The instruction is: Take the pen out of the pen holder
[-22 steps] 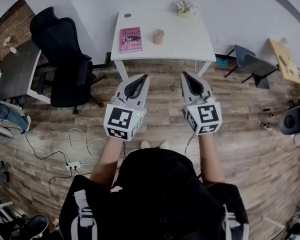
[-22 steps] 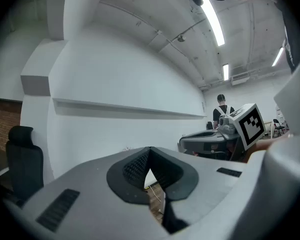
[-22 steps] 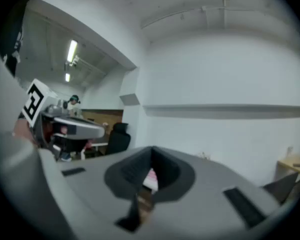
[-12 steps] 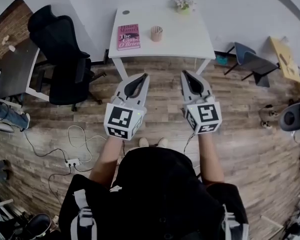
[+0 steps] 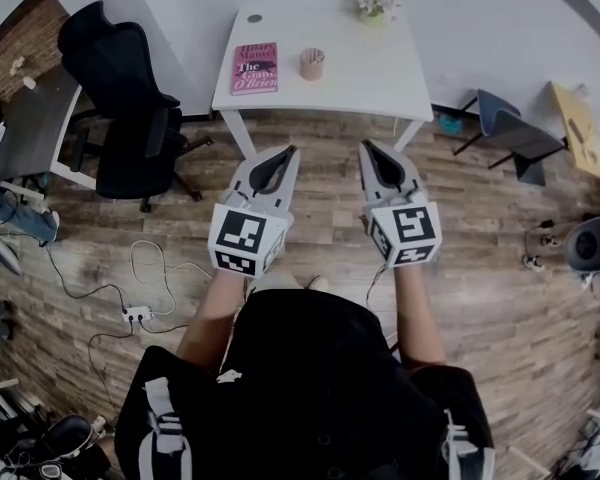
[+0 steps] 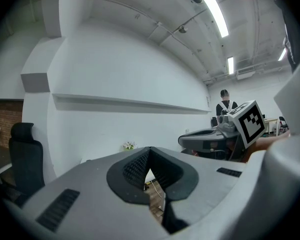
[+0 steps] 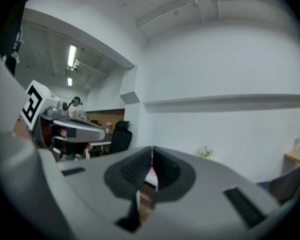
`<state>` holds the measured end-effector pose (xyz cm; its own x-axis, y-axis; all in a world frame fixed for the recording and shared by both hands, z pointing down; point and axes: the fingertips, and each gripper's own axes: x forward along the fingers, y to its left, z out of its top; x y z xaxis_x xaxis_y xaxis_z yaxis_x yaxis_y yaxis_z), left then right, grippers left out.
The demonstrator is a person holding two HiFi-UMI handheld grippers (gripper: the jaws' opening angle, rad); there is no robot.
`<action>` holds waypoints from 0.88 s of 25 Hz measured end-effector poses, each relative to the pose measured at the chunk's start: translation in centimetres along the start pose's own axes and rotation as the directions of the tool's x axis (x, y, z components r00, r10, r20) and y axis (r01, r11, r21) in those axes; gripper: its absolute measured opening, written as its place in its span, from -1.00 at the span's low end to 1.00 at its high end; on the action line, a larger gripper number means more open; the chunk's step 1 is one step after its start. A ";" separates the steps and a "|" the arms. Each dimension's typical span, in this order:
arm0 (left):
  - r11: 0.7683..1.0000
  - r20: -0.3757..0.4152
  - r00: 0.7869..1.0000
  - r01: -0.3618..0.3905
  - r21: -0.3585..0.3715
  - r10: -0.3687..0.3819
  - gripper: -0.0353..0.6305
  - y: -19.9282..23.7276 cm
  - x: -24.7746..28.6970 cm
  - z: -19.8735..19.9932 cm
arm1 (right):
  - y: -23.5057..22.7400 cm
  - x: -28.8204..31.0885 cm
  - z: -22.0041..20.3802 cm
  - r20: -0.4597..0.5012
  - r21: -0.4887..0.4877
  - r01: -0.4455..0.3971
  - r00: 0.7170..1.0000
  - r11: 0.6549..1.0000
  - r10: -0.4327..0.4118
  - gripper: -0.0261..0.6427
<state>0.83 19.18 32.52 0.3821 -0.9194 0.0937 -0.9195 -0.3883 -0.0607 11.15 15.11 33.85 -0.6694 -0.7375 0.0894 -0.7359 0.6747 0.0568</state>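
Observation:
A pinkish pen holder (image 5: 312, 64) with pens in it stands near the middle of a white table (image 5: 380, 73) at the far side of the head view. My left gripper (image 5: 291, 151) and right gripper (image 5: 363, 146) are held level over the wooden floor, well short of the table, side by side. Both have their jaws together at the tips with nothing between them. In the left gripper view the jaws (image 6: 149, 149) meet in front of a white wall. The right gripper (image 7: 152, 149) looks the same in its own view.
A pink book (image 5: 255, 67) lies left of the pen holder, and a small flower pot (image 5: 373, 6) stands at the table's back edge. A black office chair (image 5: 130, 118) is left of the table, blue chairs (image 5: 505, 133) to the right. Cables and a power strip (image 5: 135, 313) lie on the floor at left.
The table and floor have slid slightly in the head view as the person moves toward the table. Both grippers keep their pose, shut.

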 end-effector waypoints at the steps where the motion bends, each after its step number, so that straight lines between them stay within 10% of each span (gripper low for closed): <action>1: 1.000 -0.007 1.000 -0.002 -0.011 0.002 -0.85 -0.1 0.4 -0.4 | -0.4 0.2 -0.4 -0.004 -0.001 -0.005 1.000 1.000 0.005 -0.82; 22: 0.998 -0.048 0.999 -0.007 -0.062 0.004 -0.85 8.3 11.6 -2.3 | -6.8 13.2 -2.7 -0.075 0.004 -0.026 0.997 1.000 0.026 -0.82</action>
<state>-2.53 5.44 35.36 0.3734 -0.9170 0.1406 -0.9262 -0.3771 -0.0001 7.62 0.84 37.35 -0.6787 -0.7156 0.1654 -0.7187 0.6934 0.0508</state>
